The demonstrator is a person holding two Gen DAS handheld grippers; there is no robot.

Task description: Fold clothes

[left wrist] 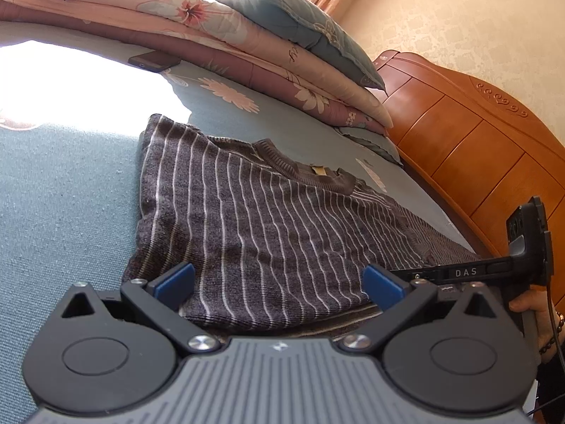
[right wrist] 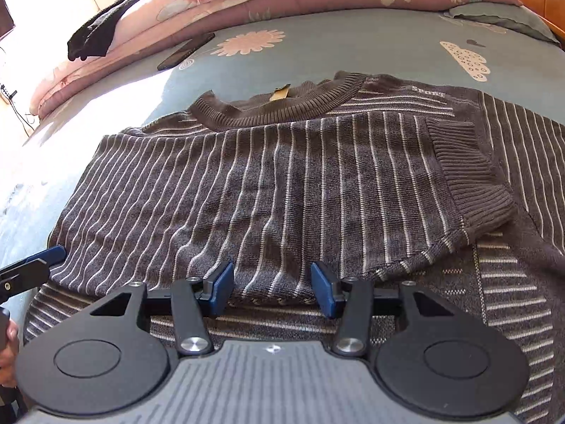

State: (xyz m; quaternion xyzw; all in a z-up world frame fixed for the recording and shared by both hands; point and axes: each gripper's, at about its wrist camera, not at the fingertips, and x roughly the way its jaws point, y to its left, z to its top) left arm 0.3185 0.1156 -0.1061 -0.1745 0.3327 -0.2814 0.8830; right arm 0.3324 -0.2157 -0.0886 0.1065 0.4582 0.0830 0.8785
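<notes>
A grey-brown knit sweater with thin white stripes (left wrist: 268,233) lies flat on the bed, collar away from me, with one sleeve folded across the body and its ribbed cuff (right wrist: 469,183) on the right. My left gripper (left wrist: 279,288) is open over the sweater's near left edge and holds nothing. My right gripper (right wrist: 272,288) is open, its blue pads either side of the folded sleeve's near edge, not closed on it. The right gripper's body shows in the left wrist view (left wrist: 494,268); a left fingertip shows in the right wrist view (right wrist: 46,256).
The bed has a blue floral sheet (right wrist: 353,42). Folded quilts and a pillow (left wrist: 282,28) are stacked along the far side. A dark phone (right wrist: 185,51) lies on the sheet. A black garment (right wrist: 106,31) hangs on the quilts. A wooden headboard (left wrist: 476,141) stands at the right.
</notes>
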